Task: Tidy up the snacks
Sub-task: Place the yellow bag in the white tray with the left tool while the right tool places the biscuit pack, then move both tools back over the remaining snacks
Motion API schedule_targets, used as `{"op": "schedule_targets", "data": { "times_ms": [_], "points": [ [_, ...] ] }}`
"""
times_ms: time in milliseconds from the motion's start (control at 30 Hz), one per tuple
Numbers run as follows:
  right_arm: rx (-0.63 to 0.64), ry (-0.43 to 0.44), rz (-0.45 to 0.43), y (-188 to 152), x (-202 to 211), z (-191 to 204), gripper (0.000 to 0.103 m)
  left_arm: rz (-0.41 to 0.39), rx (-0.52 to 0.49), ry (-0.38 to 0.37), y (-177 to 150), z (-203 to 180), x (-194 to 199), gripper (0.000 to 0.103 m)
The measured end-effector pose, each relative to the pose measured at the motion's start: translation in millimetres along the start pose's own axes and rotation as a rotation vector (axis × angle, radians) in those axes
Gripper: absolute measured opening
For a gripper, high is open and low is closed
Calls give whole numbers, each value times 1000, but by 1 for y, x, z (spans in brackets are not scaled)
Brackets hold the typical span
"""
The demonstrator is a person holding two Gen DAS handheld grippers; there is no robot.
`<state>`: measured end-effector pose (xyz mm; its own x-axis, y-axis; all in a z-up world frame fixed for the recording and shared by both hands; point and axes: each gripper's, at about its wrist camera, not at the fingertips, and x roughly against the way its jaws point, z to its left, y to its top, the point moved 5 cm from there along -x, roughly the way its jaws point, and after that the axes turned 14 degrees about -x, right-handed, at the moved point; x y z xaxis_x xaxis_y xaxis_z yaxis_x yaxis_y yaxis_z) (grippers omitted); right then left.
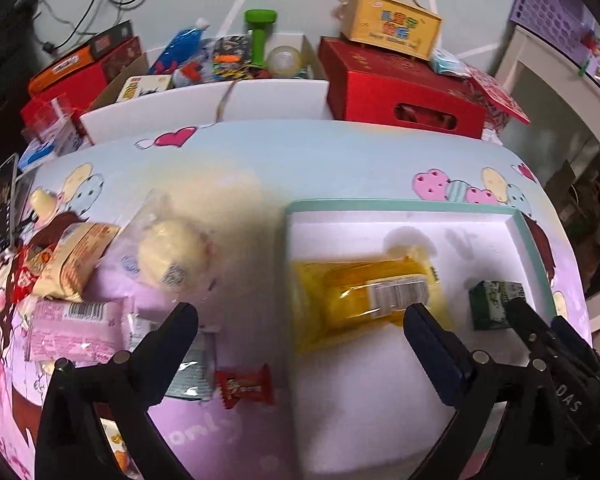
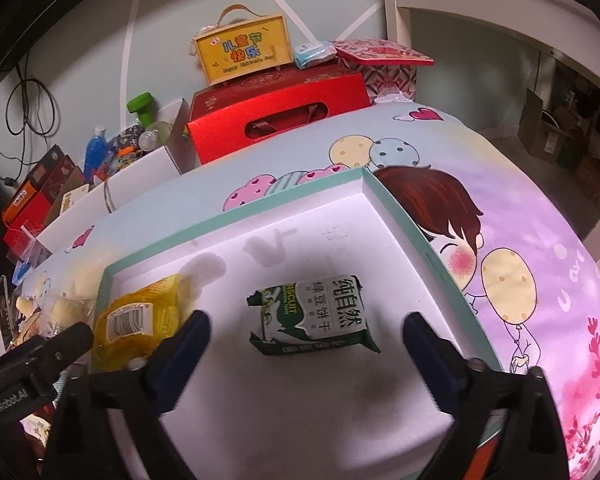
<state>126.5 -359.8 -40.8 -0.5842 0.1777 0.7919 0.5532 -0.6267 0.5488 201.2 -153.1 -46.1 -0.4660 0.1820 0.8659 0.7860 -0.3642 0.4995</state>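
Note:
A white box with a teal rim (image 1: 404, 202) (image 2: 236, 210) lies on the cartoon-print cloth. Inside it lie a yellow snack pack (image 1: 364, 292) (image 2: 140, 316) and a green biscuit pack (image 1: 492, 304) (image 2: 316, 316). My left gripper (image 1: 300, 320) is open and empty, straddling the box's left edge above the yellow pack. My right gripper (image 2: 306, 334) is open and empty just above the green biscuit pack; it also shows at the right of the left wrist view (image 1: 540, 332). Loose snacks lie left of the box: a pale round bun pack (image 1: 172, 256), a pink pack (image 1: 72, 328), a small red candy (image 1: 244, 388).
Behind the table edge stand a red gift box (image 1: 404, 92) (image 2: 276, 120) with a yellow carry box (image 1: 392, 24) (image 2: 244, 52) on top, and a white bin (image 1: 204, 100) of toys. More snack packs (image 1: 68, 264) pile at the far left.

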Motion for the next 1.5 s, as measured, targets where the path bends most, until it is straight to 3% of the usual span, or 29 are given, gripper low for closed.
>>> {"op": "schedule_targets", "data": {
  "times_ms": [433, 867, 1500],
  "points": [
    [3, 3, -4, -4, 8, 9, 103, 12, 74, 15, -18, 29, 12, 102],
    [56, 22, -38, -6, 38, 33, 103, -8, 108, 86, -31, 74, 55, 102],
    [198, 192, 124, -75, 40, 119, 103, 2, 380, 117, -108, 170, 84, 102]
  ]
}}
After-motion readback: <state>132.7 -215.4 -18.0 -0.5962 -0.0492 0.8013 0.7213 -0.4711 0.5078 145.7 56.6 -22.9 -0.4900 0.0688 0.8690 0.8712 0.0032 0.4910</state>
